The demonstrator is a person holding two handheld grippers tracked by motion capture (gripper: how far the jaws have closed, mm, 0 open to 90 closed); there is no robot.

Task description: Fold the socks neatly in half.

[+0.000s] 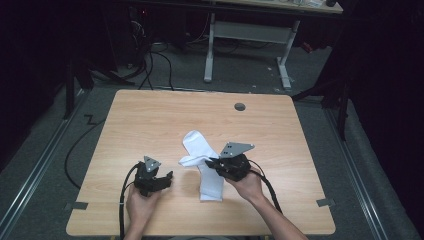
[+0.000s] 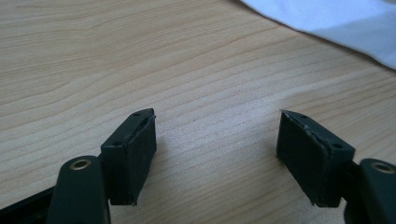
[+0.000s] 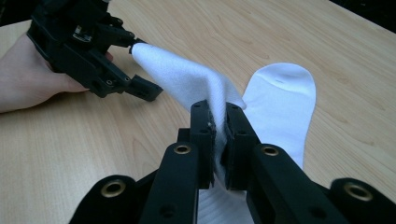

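A white sock (image 1: 210, 182) lies flat in the middle of the wooden table (image 1: 150, 115), its rounded toe (image 3: 280, 93) pointing away. A second white piece of sock (image 1: 191, 161) is lifted off its left side. Whether it is a separate sock or a fold I cannot tell. My right gripper (image 1: 209, 163) (image 3: 219, 109) is shut on this lifted fabric (image 3: 187, 74). My left gripper (image 1: 167, 180) (image 2: 217, 135) stands open just above bare wood, left of the socks, with nothing between its jaws. The right gripper view shows the left gripper (image 3: 137, 65) near the fabric's raised tip.
A dark round cable hole (image 1: 240, 106) sits near the table's far edge. Grey tape marks (image 1: 76, 205) lie at the front corners. Beyond the table are cables (image 1: 155, 60) on the floor and a desk frame (image 1: 250, 32).
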